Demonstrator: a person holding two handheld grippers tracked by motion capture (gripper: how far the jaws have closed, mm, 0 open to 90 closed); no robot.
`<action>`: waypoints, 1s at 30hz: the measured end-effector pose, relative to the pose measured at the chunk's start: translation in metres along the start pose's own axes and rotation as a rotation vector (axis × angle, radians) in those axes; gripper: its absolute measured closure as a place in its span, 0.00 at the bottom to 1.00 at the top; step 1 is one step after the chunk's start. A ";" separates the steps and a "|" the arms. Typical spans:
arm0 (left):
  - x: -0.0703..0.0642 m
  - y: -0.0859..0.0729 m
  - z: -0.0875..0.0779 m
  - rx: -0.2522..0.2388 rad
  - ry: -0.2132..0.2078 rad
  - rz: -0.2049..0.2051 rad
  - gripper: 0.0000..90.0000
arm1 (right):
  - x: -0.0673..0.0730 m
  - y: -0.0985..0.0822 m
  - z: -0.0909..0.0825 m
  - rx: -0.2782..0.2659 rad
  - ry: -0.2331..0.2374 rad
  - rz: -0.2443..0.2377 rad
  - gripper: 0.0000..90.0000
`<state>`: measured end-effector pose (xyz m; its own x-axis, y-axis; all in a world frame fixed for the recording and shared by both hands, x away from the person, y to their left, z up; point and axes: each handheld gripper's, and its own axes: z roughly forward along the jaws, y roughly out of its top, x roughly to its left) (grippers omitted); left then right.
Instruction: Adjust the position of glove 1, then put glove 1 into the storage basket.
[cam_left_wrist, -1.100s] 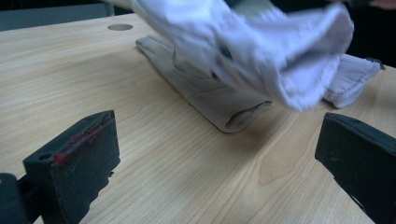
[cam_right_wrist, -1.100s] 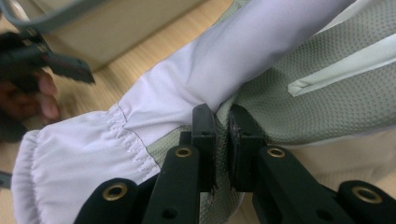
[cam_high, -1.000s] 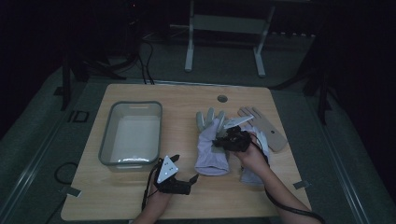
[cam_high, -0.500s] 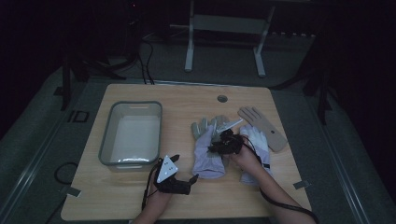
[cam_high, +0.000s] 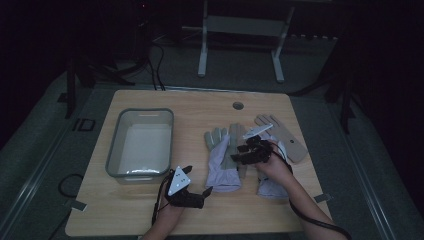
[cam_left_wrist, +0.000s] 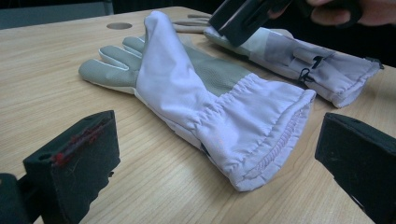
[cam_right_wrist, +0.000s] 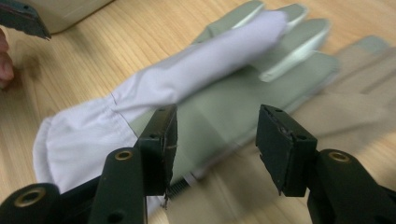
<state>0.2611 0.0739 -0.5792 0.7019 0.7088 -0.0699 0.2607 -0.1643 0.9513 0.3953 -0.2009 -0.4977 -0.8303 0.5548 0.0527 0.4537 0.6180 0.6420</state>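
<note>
Where the wooden table (cam_high: 125, 210) meets the person's side, the left gripper (cam_high: 192, 192) is held low, its jaws spread wide apart and empty. Just beyond it, a lilac and grey glove (cam_high: 225, 157) is laid flat, cuff nearest. Above that glove's palm, the right gripper (cam_high: 250, 152) is poised with jaws parted, seemingly not touching it. A second glove (cam_high: 280, 135) is seen alongside, partly hidden. Farther left, a grey bin (cam_high: 141, 142) is set.

The high view is dim with black surroundings, while the right gripper view smears with motion blur at right.
</note>
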 end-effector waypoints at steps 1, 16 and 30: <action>0.000 0.000 0.000 0.000 0.000 -0.001 0.00 | -0.002 -0.002 -0.005 0.003 -0.005 -0.009 0.53; 0.001 0.000 0.000 -0.001 0.000 -0.009 0.00 | -0.027 -0.045 -0.072 0.025 -0.052 -0.013 0.52; 0.001 0.000 0.000 0.001 0.003 -0.006 0.00 | -0.039 -0.080 -0.096 0.031 -0.081 -0.056 0.48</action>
<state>0.2616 0.0748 -0.5791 0.6980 0.7122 -0.0749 0.2659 -0.1606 0.9505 0.3604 -0.3253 -0.4776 -0.8264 0.5612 -0.0455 0.4181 0.6657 0.6181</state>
